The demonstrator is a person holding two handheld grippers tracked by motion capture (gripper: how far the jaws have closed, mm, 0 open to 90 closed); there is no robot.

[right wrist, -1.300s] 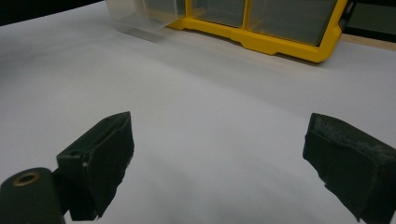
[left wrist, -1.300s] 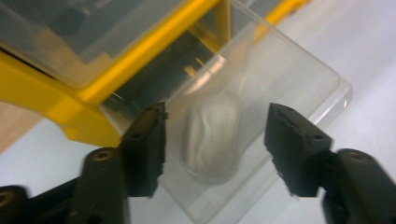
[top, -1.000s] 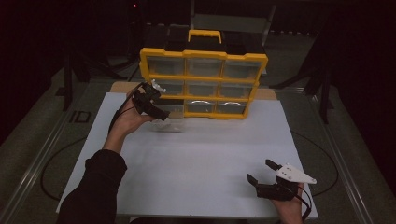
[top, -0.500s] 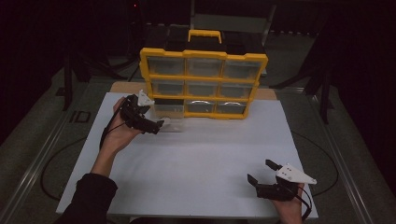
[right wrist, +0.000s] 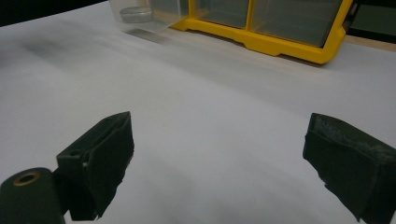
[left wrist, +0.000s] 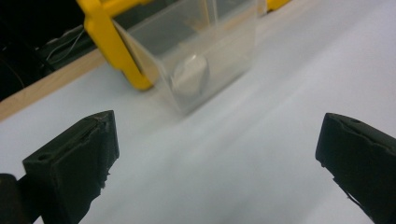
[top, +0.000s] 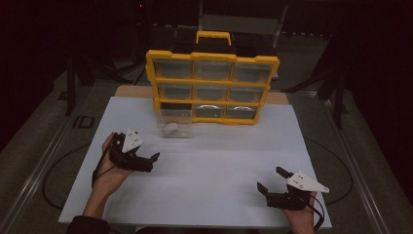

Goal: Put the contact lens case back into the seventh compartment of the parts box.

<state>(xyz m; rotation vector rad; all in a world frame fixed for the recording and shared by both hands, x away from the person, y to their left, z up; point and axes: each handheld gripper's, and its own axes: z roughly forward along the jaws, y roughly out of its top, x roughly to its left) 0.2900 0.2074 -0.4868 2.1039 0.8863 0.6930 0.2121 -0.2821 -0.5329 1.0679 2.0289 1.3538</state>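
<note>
A yellow organizer [top: 213, 87] with clear drawers stands at the table's far edge. Its lower left drawer [top: 175, 125] is pulled out onto the white table [top: 214, 165] and holds a pale round object [top: 170, 128], also seen as the round object [left wrist: 189, 74] inside the clear drawer [left wrist: 205, 51]. My left gripper [top: 146, 161] hovers open at the left, well short of the drawer, with nothing between its jaws. My right gripper [top: 269, 180] rests open near the front right edge, jaws empty. The drawer [right wrist: 140, 16] and organizer [right wrist: 275, 28] lie far ahead of it.
A wooden strip [top: 131, 91] runs behind the white surface beside the organizer. Dark stands and cables [top: 73, 83] surround the table. A cable [top: 97, 168] trails from the left gripper.
My left gripper has drawn back from the pulled-out drawer toward the near left of the table. The right gripper has stayed still.
</note>
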